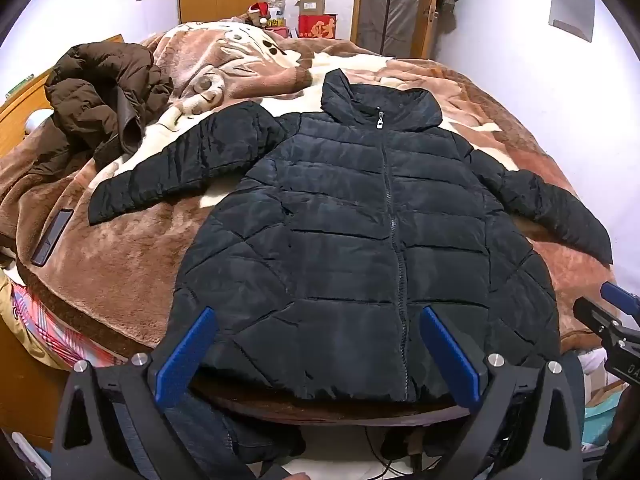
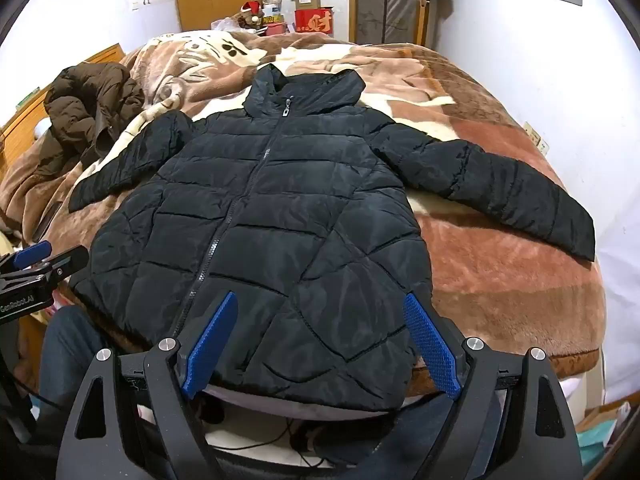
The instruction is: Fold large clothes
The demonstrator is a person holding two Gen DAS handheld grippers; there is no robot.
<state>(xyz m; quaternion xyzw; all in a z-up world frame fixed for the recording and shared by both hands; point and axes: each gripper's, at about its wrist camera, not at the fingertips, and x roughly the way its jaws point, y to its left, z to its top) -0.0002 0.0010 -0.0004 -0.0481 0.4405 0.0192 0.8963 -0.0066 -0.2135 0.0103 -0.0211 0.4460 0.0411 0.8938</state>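
Black puffer jacket (image 1: 360, 240) flat on bed (image 1: 120, 280) | brown jacket (image 1: 100, 100) far-left, phone (image 1: 52, 236) nearby | left claw (image 1: 316, 356), right claw (image 2: 320, 344) both wide, empty

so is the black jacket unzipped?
No, the black jacket lies flat with its zipper closed up to the collar.

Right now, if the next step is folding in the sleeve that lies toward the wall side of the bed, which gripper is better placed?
Probably the right gripper. Its jaws are open over the black jacket hem on that side, with the sleeve stretched out just beyond. The left gripper, also open, sits nearer the other sleeve.
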